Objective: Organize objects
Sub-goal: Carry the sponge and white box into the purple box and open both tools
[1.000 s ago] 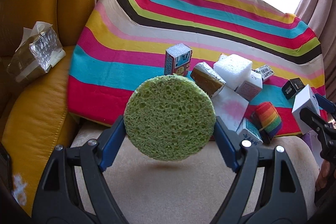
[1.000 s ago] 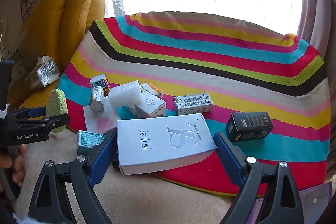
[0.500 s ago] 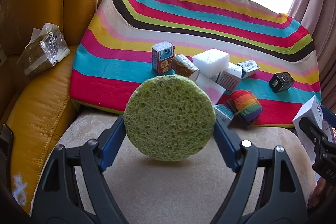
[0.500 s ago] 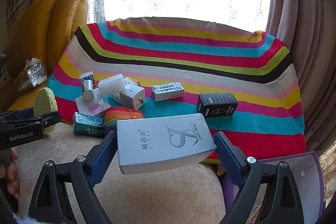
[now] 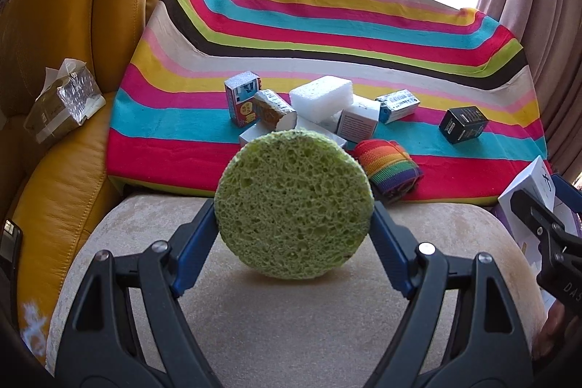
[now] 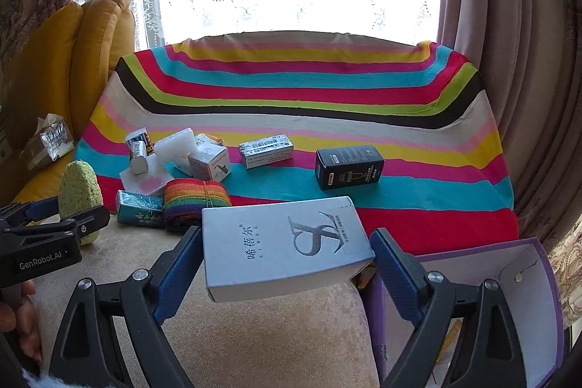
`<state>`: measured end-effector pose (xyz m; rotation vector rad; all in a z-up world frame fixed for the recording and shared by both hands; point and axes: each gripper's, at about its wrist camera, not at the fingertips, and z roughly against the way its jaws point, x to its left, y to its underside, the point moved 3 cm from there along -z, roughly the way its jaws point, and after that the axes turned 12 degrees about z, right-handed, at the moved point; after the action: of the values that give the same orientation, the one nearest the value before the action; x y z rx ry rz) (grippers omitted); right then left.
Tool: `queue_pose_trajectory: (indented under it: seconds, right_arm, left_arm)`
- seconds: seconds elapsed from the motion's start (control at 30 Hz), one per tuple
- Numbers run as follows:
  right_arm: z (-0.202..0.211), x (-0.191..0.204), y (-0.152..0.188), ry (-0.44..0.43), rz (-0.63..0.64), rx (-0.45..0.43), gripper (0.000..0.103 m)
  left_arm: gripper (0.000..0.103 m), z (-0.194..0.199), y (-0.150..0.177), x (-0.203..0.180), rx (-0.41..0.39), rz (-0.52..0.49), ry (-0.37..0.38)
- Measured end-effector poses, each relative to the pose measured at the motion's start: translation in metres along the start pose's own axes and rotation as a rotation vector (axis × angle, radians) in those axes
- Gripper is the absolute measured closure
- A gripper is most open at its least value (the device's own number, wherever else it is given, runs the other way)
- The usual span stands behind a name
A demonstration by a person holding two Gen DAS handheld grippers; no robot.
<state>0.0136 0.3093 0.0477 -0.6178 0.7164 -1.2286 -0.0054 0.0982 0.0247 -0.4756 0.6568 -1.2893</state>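
My left gripper [image 5: 294, 206] is shut on a round green sponge [image 5: 293, 204] and holds it above the beige cushion [image 5: 276, 322]. The sponge also shows edge-on in the right wrist view [image 6: 79, 195]. My right gripper [image 6: 285, 255] is shut on a flat grey-white box [image 6: 283, 246] with Chinese print, held above the cushion beside an open purple box [image 6: 523, 300]. The grey-white box shows at the right edge of the left wrist view [image 5: 527, 195]. Several small boxes, a white foam block [image 5: 322, 93] and a rainbow strap roll [image 5: 387, 167] lie on the striped cloth [image 5: 327, 31].
A black box [image 6: 349, 166] and a barcode box [image 6: 267, 149] lie apart on the cloth. A foil-wrapped packet [image 5: 62, 104] rests on the yellow leather seat [image 5: 54, 191] at the left. Curtains [image 6: 509, 60] hang at the right.
Both grippers have pulled back from the striped cloth toward the beige cushion, each still holding its object. The purple box has come into the right wrist view.
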Motion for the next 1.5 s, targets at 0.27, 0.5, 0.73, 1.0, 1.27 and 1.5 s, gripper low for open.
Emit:
queue_pose_trajectory:
  seconds: [0.27, 0.5, 0.73, 1.0, 1.27, 1.5]
  right_arm:
    - [0.006, -0.018, 0.010, 0.031, -0.041, 0.014, 0.011]
    - [0.010, -0.033, 0.023, 0.050, -0.062, 0.033, 0.011]
    - [0.016, -0.049, 0.036, 0.070, -0.084, 0.041, 0.011]
    - [0.028, -0.076, 0.049, 0.108, -0.136, 0.035, 0.011]
    - [0.035, -0.114, 0.076, 0.148, -0.216, 0.076, 0.011]
    - [0.051, -0.153, 0.103, 0.217, -0.280, 0.108, 0.011]
  left_arm:
    - [0.020, 0.003, 0.007, -0.024, 0.008, -0.044, 0.022]
    - [0.020, 0.005, 0.014, -0.047, 0.016, -0.089, 0.040]
    - [0.020, 0.008, 0.023, -0.074, 0.016, -0.157, 0.045]
    - [0.020, 0.011, 0.034, -0.111, 0.033, -0.229, 0.078]
    - [0.020, 0.016, 0.053, -0.155, 0.059, -0.296, 0.163]
    - [0.020, 0.021, 0.069, -0.195, 0.098, -0.352, 0.256]
